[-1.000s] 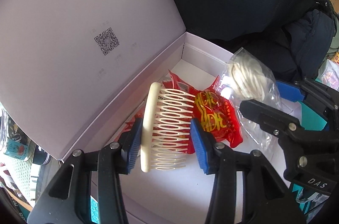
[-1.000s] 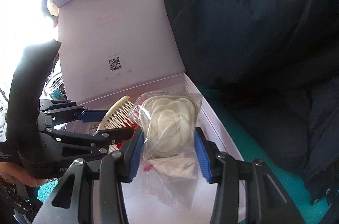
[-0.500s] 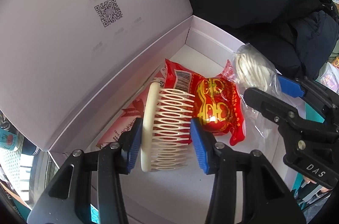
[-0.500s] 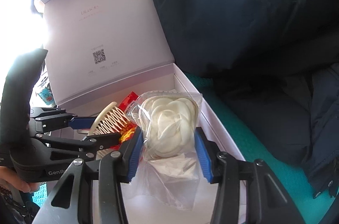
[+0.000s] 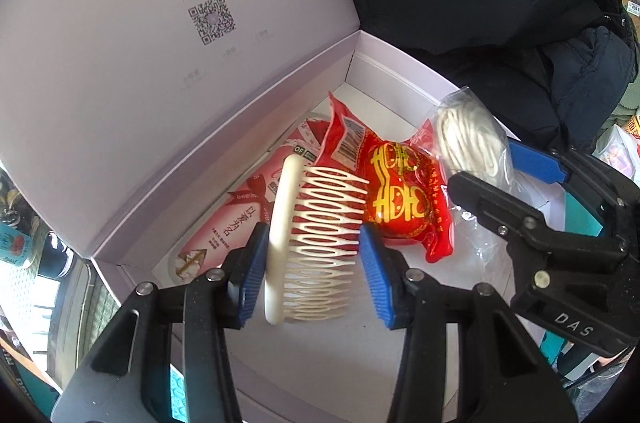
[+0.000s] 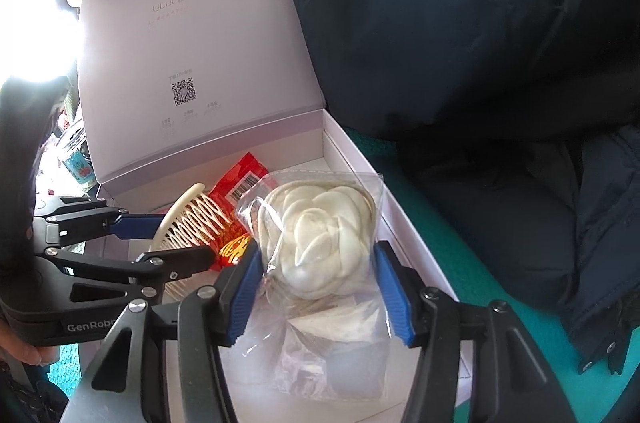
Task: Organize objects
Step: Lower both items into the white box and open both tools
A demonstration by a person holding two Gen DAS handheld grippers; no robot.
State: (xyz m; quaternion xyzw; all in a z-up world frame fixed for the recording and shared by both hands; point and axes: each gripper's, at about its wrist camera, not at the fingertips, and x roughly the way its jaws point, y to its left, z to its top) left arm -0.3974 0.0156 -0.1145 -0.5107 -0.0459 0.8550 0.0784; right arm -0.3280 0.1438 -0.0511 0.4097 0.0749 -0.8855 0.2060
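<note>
Now both tools hold items above the open lilac box [image 5: 404, 71].

Left tool [image 5: 312, 255] is clamped on the cream comb [image 5: 308, 243], spine against its left pad and teeth pointing toward the right pad, hanging over the box floor. Right tool [image 6: 316, 283] is closed on a clear bag with a white fabric flower [image 6: 320, 235], held above the box's right side. Under them a red packet with gold characters [image 5: 400, 195] lies in the box, partly atop a pink packet [image 5: 232, 223] beside the raised lid [image 5: 140, 43]. Dark jackets [image 6: 480, 43] lie just past the box.
</note>
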